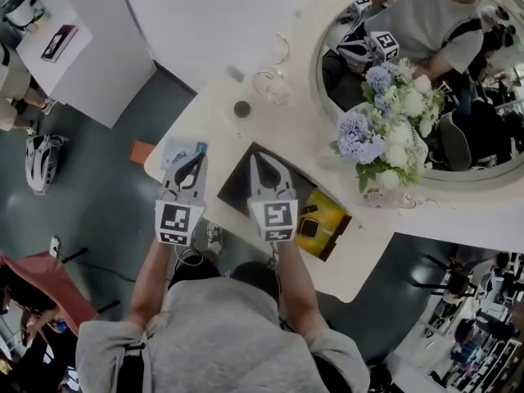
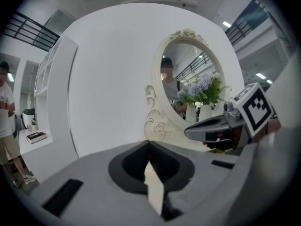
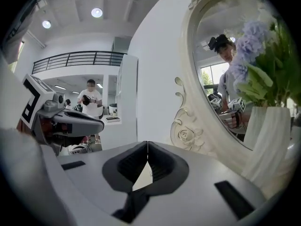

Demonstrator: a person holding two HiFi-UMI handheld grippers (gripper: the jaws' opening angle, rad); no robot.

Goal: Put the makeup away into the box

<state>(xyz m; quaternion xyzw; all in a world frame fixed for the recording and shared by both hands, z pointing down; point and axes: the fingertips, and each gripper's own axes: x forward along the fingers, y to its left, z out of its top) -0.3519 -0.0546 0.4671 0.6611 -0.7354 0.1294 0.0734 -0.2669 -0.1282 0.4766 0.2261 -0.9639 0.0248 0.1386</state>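
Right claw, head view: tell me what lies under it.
A black tray on the table lies under the right claw, with a yellow box beside it. The claw covers much of the tray, so its contents can't be seen.

A cream table (image 1: 360, 248) is seen, with a black box (image 1: 233, 182) and a yellow item (image 1: 332, 219) set at its near edge and a blue-printed packet (image 1: 182, 150) at its left corner. A small dark round pot (image 1: 241, 109), clear glass pieces (image 1: 272, 84), a vase of flowers (image 1: 385, 137) and an oval mirror (image 1: 483, 129) are placed toward the far edge.
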